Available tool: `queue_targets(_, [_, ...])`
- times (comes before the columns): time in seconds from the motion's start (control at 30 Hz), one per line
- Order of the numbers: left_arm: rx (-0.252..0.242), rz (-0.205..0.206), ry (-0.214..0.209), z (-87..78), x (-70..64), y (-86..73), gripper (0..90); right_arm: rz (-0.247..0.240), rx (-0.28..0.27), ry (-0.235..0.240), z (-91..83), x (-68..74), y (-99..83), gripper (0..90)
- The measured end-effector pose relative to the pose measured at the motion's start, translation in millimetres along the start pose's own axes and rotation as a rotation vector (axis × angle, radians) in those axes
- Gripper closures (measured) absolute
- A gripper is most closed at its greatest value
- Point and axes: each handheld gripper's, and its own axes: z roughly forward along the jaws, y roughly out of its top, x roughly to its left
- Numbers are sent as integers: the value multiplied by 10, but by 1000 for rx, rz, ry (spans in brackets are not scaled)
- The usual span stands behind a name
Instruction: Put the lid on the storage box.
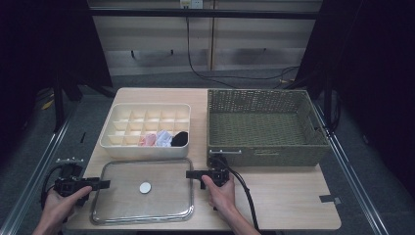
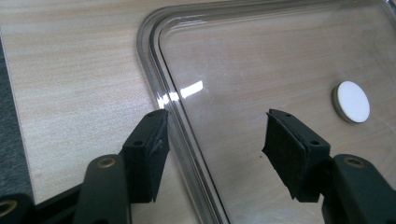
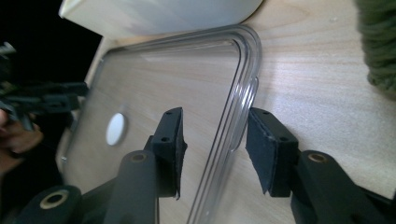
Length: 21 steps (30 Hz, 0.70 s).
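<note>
Clear plastic, one lid (image 1: 142, 191) lies flat on the wooden table (image 1: 284, 196) from above, between my left gripper (image 1: 103, 184) and right gripper (image 1: 190, 174); behind stand one white divided box (image 1: 122, 142) with three rolled cloths and one woven basket (image 1: 264, 152). Dark floor surrounds us. Left gripper view: my jaws gape apart astride the lid's rim (image 2: 177, 135). Right gripper view: jaws apart, straddling the opposite rim (image 3: 236, 126).

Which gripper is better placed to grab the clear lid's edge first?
Right. The right gripper already straddles the clear lid's rim with open jaws. The left gripper is open too, but one jaw looks to rest on the rim.
</note>
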Motion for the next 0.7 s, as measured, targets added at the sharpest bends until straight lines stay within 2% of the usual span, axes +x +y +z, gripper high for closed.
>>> queue_targets(0.03, [-2, -6, -3, -1, 5, -1, 411, 19, -4, 10, -1, -18, 0, 567])
queue_targets(0.13, [1, -5, -1, -2, 2, 0, 412, 22, -7, 15, 6, -28, -11, 562])
queue_targets(0.23, [-6, -16, 2, 3, -6, 0, 409, 50, -13, 49, -10, -62, -7, 573])
queue_targets(0.27, [-3, -7, 3, 0, -3, -2, 409, 66, -15, 62, -13, -79, -10, 575])
queue_targets(0.37, [-7, -10, 0, -2, 3, -6, 409, 78, -13, 84, -18, -104, -18, 578])
queue_targets(0.47, [-15, -8, 13, 3, -14, -12, 408, 79, -17, 82, -21, -105, -23, 583])
queue_targets(0.6, [-22, -17, 4, 5, -8, -18, 398, 71, -27, 102, -37, -121, -27, 615])
queue_targets(0.7, [-18, -23, -5, 0, 4, -15, 395, 32, -56, 108, -62, -105, -48, 644])
